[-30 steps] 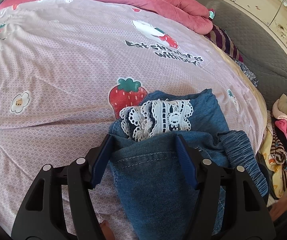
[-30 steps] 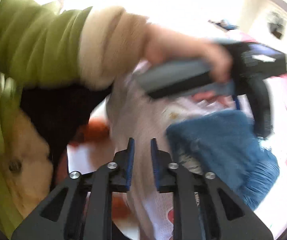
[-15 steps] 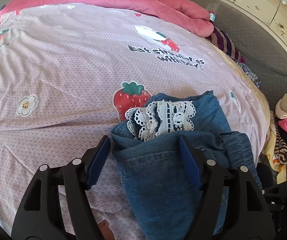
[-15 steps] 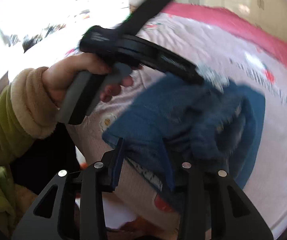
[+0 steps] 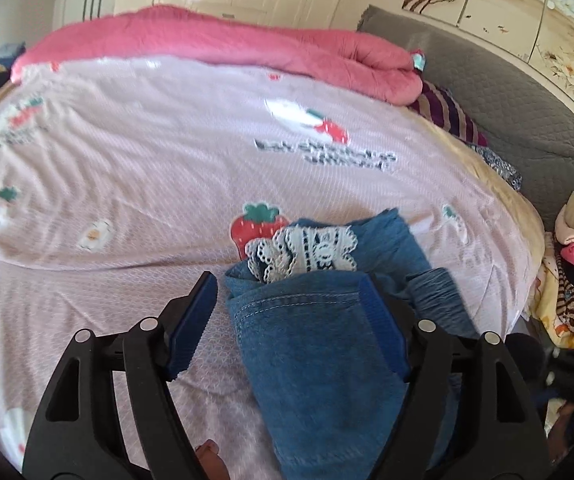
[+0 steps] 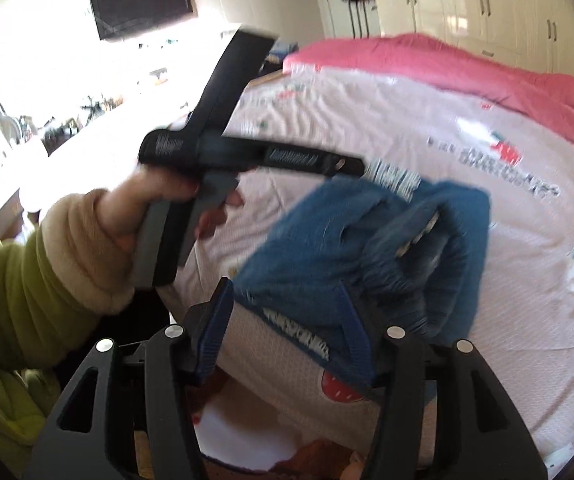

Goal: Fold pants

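On the pink strawberry-print bedsheet (image 5: pixel 135 168), at its near edge, the blue denim pants with white lace trim (image 5: pixel 319 320) already lie in a compact folded bundle; judging by this, little remains beyond tidying. The left gripper (image 5: pixel 291 320) and right gripper (image 6: pixel 287 320) both gape wide, straddling denim, clamping nothing.

The left tool (image 5: pixel 287 324) was spread wide, its blue pads (image 5: pixel 383 332) apart. The right tool (image 6: pixel 283 328) gaped likewise, pads well separated. A bare left hand (image 6: pixel 155 208) gripped the left tool's grey handle, fingers curled round it, a cream cuff and green sleeve (image 6: pixel 19 284) behind the wrist.
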{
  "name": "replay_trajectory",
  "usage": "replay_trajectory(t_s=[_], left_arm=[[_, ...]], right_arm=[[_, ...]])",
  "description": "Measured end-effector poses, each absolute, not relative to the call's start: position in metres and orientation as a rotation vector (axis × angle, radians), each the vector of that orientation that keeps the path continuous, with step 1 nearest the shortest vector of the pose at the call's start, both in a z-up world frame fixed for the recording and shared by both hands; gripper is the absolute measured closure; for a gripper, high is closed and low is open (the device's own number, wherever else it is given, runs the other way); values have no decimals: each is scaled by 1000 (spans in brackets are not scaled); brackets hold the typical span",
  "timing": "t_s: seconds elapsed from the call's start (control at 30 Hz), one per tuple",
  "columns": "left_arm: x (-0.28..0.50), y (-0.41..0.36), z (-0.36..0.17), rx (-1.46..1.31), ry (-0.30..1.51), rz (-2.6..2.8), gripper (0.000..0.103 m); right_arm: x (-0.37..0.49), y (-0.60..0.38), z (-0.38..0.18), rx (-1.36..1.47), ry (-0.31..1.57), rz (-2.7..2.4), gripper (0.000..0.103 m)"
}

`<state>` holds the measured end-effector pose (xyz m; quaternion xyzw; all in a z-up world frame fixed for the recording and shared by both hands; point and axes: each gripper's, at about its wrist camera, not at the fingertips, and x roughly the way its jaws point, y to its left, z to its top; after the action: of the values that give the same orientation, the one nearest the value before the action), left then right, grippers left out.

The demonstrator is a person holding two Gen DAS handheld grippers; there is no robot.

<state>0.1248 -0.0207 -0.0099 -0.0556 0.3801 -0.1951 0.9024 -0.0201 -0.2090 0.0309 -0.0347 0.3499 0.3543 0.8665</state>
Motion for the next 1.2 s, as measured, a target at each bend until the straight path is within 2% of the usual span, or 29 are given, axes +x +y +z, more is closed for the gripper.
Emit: replay_trajectory(t_s=[0.23,0.6,0.83,1.2], left_arm=[[94,-19,22,-104,698,-363,29],[59,-29,28,-49,684,-334,15],[57,-28,11,-19,734,-303,10],[83,-19,-45,-129,896,-334,10]], right_arm=[[-7,-234,43,-33,674,669,30],[-5,-256,47,-8,633,609,14],[13,-269,36,23,676,539,10],[92,-277,-12,194,851,476,8]])
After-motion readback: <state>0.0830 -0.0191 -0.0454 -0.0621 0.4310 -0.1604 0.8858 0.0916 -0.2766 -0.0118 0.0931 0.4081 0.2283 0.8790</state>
